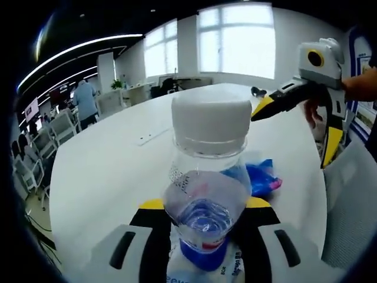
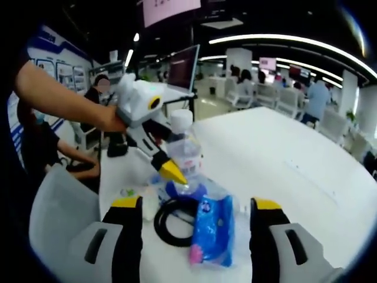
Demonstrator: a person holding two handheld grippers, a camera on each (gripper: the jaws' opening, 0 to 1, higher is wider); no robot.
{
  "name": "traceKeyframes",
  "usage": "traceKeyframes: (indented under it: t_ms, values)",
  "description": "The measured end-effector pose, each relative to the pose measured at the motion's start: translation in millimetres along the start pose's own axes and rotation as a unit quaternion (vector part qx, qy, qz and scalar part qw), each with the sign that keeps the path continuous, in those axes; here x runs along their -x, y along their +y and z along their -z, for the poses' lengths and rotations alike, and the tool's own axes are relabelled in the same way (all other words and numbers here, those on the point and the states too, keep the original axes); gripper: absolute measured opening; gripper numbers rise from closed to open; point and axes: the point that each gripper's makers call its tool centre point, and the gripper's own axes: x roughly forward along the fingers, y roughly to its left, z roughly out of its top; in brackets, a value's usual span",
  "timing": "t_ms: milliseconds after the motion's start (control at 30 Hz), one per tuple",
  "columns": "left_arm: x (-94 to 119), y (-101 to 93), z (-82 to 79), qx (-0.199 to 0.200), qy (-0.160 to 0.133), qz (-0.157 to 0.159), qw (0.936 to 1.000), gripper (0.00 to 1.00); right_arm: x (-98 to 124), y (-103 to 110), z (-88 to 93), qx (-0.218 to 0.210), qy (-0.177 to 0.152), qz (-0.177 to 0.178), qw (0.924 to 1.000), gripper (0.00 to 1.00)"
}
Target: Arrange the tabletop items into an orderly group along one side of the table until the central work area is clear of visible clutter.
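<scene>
My left tool (image 1: 203, 221) is clamped on the clear plastic water bottle with a white cap (image 1: 209, 171), which stands upright between its yellow-tipped jaws, above the white tabletop (image 1: 112, 171). Just past the bottle, to its right, I see the blue plastic packet (image 1: 260, 177) lying flat, and further right my right tool (image 1: 294, 94) hovers above the tabletop. From my right tool (image 2: 194, 206), jaws spread wide and holding nothing, I see the left tool (image 2: 168, 168) ahead and to the left gripping the bottle (image 2: 185, 147). Between my right tool's jaws lie a black coiled cable (image 2: 174, 221), then the blue packet (image 2: 213, 230) touching its right side
</scene>
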Motion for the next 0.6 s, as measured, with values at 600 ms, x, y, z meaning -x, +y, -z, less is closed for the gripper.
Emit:
traceKeyframes:
  t_ms: [600]
  values:
    - [31,22.1,-32.4,0.005,-0.017,-0.039,0.9991,0.44,17,10,-12.4,-0.006,-0.013,0.013,0.9998,0.86]
